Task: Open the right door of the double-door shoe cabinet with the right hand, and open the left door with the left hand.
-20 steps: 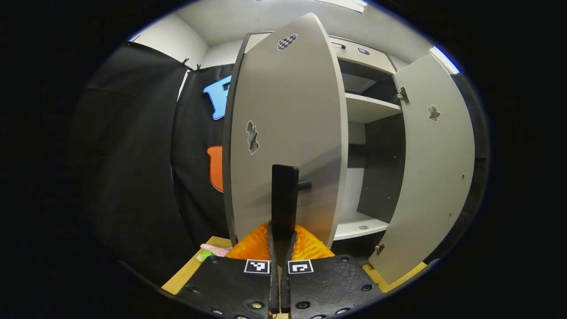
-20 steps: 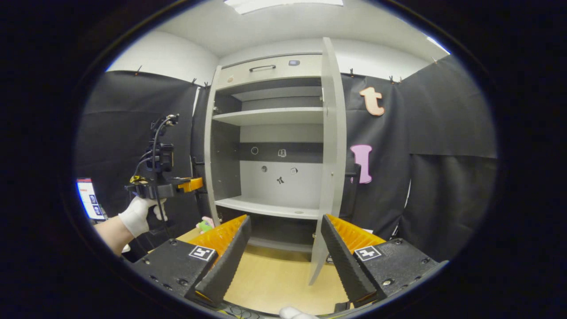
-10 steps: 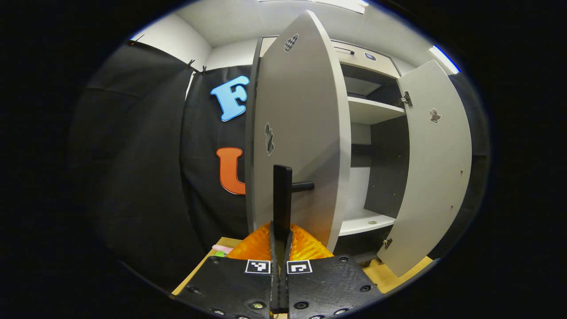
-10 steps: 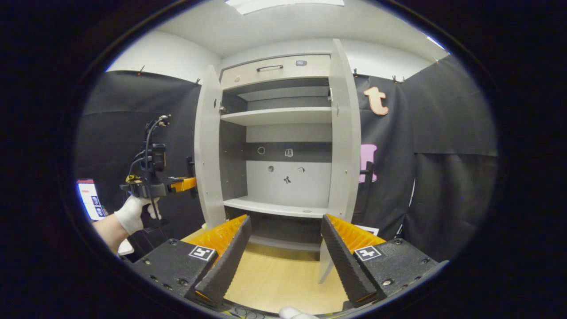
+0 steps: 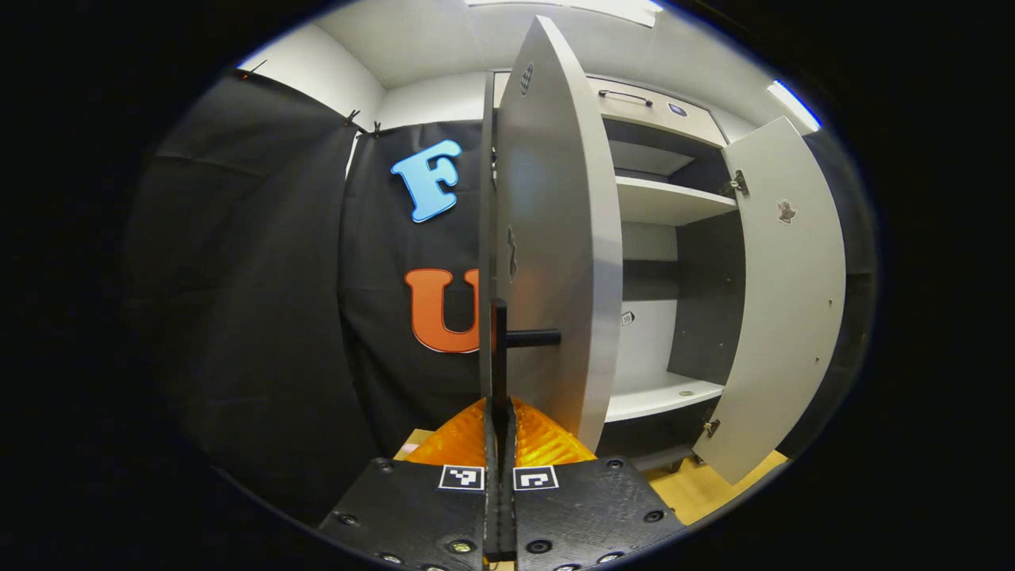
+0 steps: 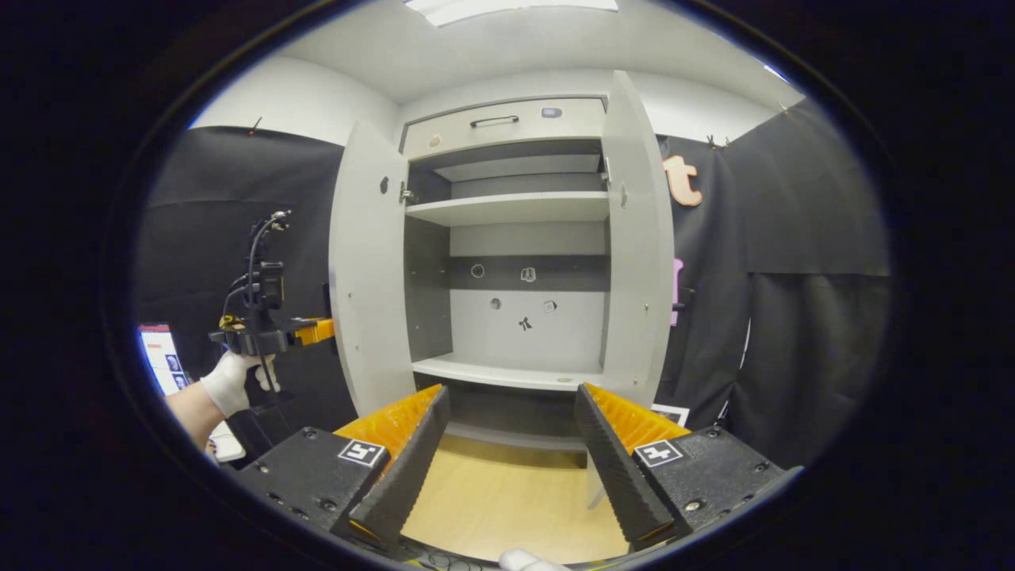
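The grey double-door shoe cabinet (image 6: pixel 515 210) stands with both doors swung out. In the left gripper view the left door (image 5: pixel 559 230) appears almost edge-on, and my left gripper (image 5: pixel 499 412) is shut on its black bar handle (image 5: pixel 498 341). The right door (image 5: pixel 785 293) hangs open farther right. In the right gripper view my right gripper (image 6: pixel 511 444) is open and holds nothing, in front of the cabinet and apart from the left door (image 6: pixel 369 270) and right door (image 6: pixel 638 254). The left gripper (image 6: pixel 305 331) also appears there, held by a white-gloved hand (image 6: pixel 230 381) at the left door's outer side.
Inside the cabinet are an upper shelf (image 6: pixel 507 208) and a lower shelf (image 6: pixel 507 373), with a drawer (image 6: pixel 507 123) on top. A wooden floor (image 6: pixel 492 500) lies before it. Black cloth walls flank both sides. A lit screen (image 6: pixel 162 357) sits far left.
The left door has swung farther open, pulled by my left gripper, which moved left with the handle. The right gripper has stayed open, and the right door now shows more of its inner face.
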`<action>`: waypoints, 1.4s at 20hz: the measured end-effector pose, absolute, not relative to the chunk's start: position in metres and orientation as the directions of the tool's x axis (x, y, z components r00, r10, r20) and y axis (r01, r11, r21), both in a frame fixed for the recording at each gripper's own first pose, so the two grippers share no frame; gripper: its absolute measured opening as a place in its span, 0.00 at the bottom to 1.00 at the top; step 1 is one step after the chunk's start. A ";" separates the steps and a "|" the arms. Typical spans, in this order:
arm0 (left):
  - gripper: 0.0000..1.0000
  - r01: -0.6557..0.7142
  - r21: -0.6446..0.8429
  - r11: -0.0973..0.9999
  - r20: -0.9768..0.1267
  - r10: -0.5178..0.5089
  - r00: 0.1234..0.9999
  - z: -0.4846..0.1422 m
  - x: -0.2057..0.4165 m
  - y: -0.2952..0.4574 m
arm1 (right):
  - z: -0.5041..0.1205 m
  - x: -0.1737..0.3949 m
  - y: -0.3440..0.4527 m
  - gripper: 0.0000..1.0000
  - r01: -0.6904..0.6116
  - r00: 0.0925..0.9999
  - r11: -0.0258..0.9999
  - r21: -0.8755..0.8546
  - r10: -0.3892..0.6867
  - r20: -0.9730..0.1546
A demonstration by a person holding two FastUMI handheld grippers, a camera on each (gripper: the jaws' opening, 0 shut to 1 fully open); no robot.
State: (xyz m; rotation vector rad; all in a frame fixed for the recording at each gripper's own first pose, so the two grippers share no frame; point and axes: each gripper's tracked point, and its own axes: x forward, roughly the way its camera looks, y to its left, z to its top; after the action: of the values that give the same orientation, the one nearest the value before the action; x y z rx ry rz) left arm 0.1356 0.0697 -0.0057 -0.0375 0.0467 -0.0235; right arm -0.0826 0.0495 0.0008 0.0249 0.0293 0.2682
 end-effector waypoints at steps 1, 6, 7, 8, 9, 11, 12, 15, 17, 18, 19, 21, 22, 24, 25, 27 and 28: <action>0.00 0.017 -0.035 0.999 -0.046 -0.018 0.999 -0.006 0.136 0.074 | 0.000 -0.083 0.053 0.99 -0.268 0.963 0.963 0.025 0.268 -0.025; 0.00 0.019 -0.033 0.999 -0.029 -0.019 0.999 -0.006 0.137 0.099 | 0.001 -0.081 0.061 0.99 -0.268 0.963 0.963 0.016 0.269 -0.027; 0.00 0.025 -0.038 0.999 -0.025 -0.026 0.999 -0.006 0.138 0.104 | 0.000 -0.081 0.062 0.99 -0.265 0.964 0.964 0.015 0.265 -0.028; 0.00 0.039 -0.052 0.998 -0.023 -0.040 0.999 -0.006 0.139 0.106 | 0.000 -0.082 0.061 0.99 -0.262 0.965 0.965 0.014 0.262 -0.029; 0.00 0.053 -0.054 0.997 -0.023 -0.054 0.998 -0.007 0.138 0.108 | 0.001 -0.081 0.062 0.99 -0.259 0.965 0.966 0.013 0.259 -0.031; 0.00 0.078 -0.045 0.996 -0.019 -0.079 0.997 -0.007 0.139 0.111 | 0.000 -0.082 0.065 0.99 -0.256 0.966 0.966 0.011 0.257 -0.032; 0.00 0.088 -0.035 0.996 -0.020 -0.089 0.996 -0.007 0.138 0.111 | 0.000 -0.082 0.066 0.99 -0.255 0.966 0.967 0.009 0.255 -0.032; 0.00 0.086 -0.017 0.996 -0.020 -0.086 0.996 -0.008 0.139 0.111 | -0.001 -0.083 0.070 0.99 -0.258 0.965 0.966 0.014 0.258 -0.037; 0.00 0.082 -0.030 0.996 -0.019 -0.083 0.996 -0.007 0.138 0.112 | -0.001 -0.084 0.071 0.99 -0.257 0.966 0.966 0.011 0.257 -0.035; 0.00 0.080 -0.033 0.996 -0.019 -0.081 0.997 -0.008 0.137 0.112 | 0.000 -0.085 0.072 0.99 -0.256 0.966 0.967 0.010 0.256 -0.033; 0.00 0.075 -0.032 0.997 -0.021 -0.076 0.997 -0.008 0.138 0.112 | 0.000 -0.086 0.071 0.99 -0.254 0.967 0.967 0.011 0.254 -0.032; 0.00 0.065 -0.029 0.997 -0.031 -0.066 0.997 -0.012 0.137 0.114 | -0.003 -0.087 0.071 0.99 -0.254 0.966 0.967 0.022 0.254 -0.038; 0.01 0.059 -0.018 0.998 -0.037 -0.060 0.998 -0.014 0.134 0.115 | -0.003 -0.088 0.070 0.99 -0.253 0.966 0.967 0.028 0.254 -0.042; 0.10 0.027 0.026 0.999 -0.042 -0.026 0.999 -0.014 0.129 0.125 | -0.003 -0.089 0.069 0.99 -0.251 0.966 0.967 0.031 0.253 -0.047; 0.35 0.005 0.045 0.999 -0.038 -0.003 0.999 -0.015 0.125 0.133 | -0.005 -0.089 0.068 0.99 -0.250 0.967 0.968 0.030 0.251 -0.046; 0.48 -0.004 0.030 1.000 -0.030 0.005 1.000 -0.016 0.116 0.137 | -0.005 -0.091 0.067 0.99 -0.247 0.968 0.968 0.030 0.248 -0.043; 0.66 -0.007 0.010 1.000 -0.030 0.008 1.000 -0.019 0.112 0.141 | -0.005 -0.092 0.066 0.99 -0.245 0.968 0.969 0.030 0.246 -0.043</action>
State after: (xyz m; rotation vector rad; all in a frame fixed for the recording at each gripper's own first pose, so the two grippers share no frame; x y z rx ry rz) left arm 0.1116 0.1411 -0.0187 0.0103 0.0299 0.0075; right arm -0.0920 0.0655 -0.0052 0.0246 0.0464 0.2478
